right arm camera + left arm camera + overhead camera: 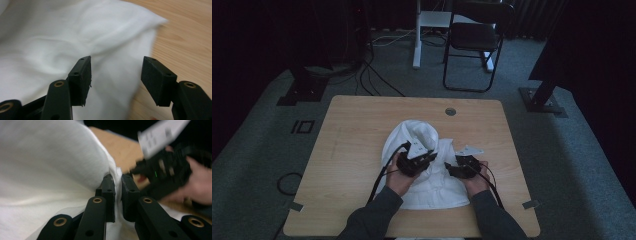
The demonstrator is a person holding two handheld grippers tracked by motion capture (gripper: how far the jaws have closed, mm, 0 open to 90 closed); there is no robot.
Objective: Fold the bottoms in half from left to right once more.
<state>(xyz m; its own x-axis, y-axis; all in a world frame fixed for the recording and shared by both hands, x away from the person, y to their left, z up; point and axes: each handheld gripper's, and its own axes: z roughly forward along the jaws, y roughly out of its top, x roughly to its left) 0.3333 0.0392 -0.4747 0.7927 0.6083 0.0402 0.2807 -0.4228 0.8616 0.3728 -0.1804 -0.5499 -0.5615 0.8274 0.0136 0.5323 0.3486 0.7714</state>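
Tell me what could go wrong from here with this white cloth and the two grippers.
The left gripper pinches just a thin fold of the white cloth, so the fabric may slip out if it is pulled. The right gripper is open over the cloth near its edge; closing there might miss the edge or catch only one layer. The two grippers sit close together on the table, so a lift could bunch the cloth instead of spreading it.
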